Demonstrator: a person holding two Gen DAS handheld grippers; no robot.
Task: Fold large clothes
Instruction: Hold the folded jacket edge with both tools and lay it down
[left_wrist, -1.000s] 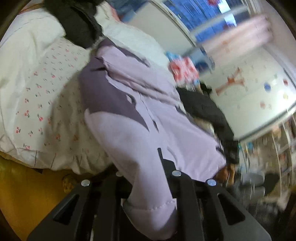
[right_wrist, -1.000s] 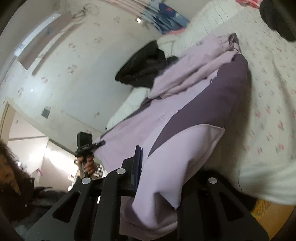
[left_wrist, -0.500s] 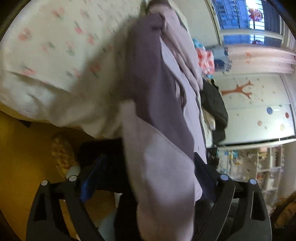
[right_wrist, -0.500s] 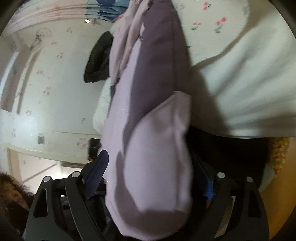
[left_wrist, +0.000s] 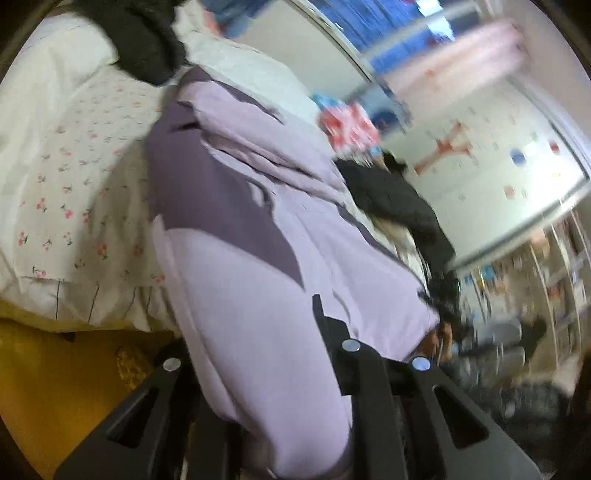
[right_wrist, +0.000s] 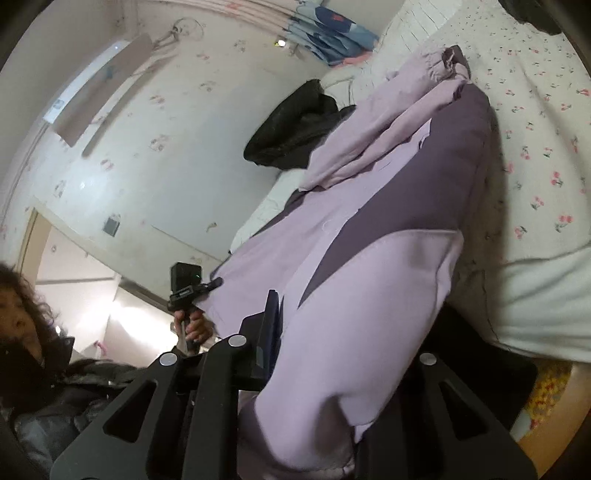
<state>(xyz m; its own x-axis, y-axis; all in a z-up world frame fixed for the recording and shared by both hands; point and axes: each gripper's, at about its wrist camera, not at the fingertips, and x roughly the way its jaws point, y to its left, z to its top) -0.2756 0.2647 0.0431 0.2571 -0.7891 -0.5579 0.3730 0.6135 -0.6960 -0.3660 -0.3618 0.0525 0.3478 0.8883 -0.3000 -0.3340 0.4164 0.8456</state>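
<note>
A lilac jacket with dark purple panels (left_wrist: 240, 258) lies lengthwise on the flowered bed (left_wrist: 66, 166), its near end hanging over the bed's edge. My left gripper (left_wrist: 258, 350) is closing on that near end; fabric fills the gap and drapes over one finger. In the right wrist view the same jacket (right_wrist: 369, 277) runs away up the bed (right_wrist: 535, 147). My right gripper (right_wrist: 343, 332) is closing on the other near corner, cloth bunched between its fingers and hiding the right one.
A black garment (left_wrist: 391, 199) lies beyond the jacket, another (left_wrist: 144, 48) at the bed's far end. The person (right_wrist: 22, 314) stands at left, a hand (right_wrist: 192, 325) on the other gripper. Yellow floor (left_wrist: 55, 369) lies below the bed edge; shelves (left_wrist: 554, 277) stand to the right.
Half a second ago both grippers stood wide open, low at the bed's edge, with the jacket end hanging between the fingers. Now both have pulled back and clamp the fabric.
</note>
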